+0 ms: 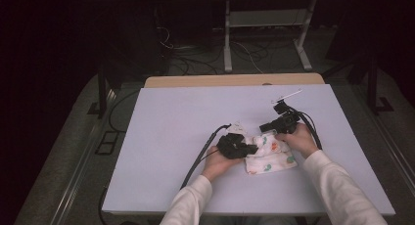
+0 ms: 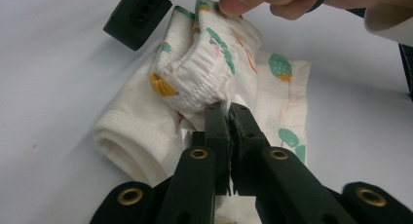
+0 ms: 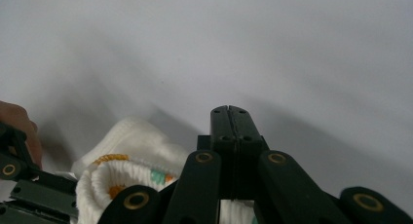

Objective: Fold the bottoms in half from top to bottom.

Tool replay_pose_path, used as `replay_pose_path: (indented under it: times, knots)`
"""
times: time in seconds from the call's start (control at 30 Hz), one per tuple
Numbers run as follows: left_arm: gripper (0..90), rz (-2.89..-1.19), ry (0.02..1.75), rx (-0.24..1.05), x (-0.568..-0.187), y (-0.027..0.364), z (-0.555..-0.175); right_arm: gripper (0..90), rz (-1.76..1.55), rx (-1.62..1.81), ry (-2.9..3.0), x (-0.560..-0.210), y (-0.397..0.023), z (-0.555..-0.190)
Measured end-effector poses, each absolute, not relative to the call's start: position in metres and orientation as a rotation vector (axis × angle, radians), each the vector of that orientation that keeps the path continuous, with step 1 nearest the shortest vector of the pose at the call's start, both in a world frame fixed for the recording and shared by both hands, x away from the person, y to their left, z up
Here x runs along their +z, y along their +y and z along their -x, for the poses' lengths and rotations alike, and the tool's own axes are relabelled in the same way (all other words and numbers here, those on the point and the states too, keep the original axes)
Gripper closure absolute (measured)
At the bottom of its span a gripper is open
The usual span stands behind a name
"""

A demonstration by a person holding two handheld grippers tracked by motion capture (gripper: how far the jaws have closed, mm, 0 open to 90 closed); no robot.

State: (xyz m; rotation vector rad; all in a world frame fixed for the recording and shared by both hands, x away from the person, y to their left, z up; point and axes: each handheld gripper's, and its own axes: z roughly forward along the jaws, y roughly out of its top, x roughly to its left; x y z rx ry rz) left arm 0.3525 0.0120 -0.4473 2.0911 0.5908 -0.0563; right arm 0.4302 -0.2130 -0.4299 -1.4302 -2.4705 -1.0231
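A small white garment [image 1: 271, 157] with green and orange prints and an elastic waistband lies bunched on the pale table [image 1: 171, 117]. My left gripper [image 1: 249, 147] reaches into it from the left. In the left gripper view its jaws [image 2: 229, 109] are pinched on a fold of the garment [image 2: 195, 78] just under the waistband. My right gripper [image 1: 266, 128] sits at the garment's far edge, and its black body [image 2: 139, 17] shows above the cloth. Its jaws [image 3: 228, 109] are pressed flush together with nothing at their tips, and the garment [image 3: 126, 136] lies below them. Fingers of the right hand [image 2: 243, 0] touch the waistband.
A thin white strip [image 1: 288, 95] lies on the table beyond the right gripper. Black cables trail from both grippers across the table. Beyond the wooden far edge [image 1: 235, 80] are floor cables and a white stand [image 1: 227, 39].
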Motion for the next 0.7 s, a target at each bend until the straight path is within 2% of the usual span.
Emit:
replay_pose_path:
  times: [0.07,0.13,0.37,0.7]
  knots:
    - [76.6,-2.082,0.599,-0.083,-0.447,0.013,-0.353,88.4,1.421,-0.999,-2.471,-0.431,-0.213,-0.431]
    - [65.1,-2.061,0.612,-0.083,-0.446,0.015,-0.352,88.5,1.400,-0.986,-2.471,-0.430,-0.214,-0.429]
    - [41.2,-1.980,0.659,0.021,-0.435,0.024,-0.350,88.5,1.363,-0.978,-2.469,-0.423,-0.217,-0.421]
    - [22.4,-1.922,0.758,0.034,-0.434,0.035,-0.357,88.5,1.312,-1.023,-2.438,-0.415,-0.222,-0.397]
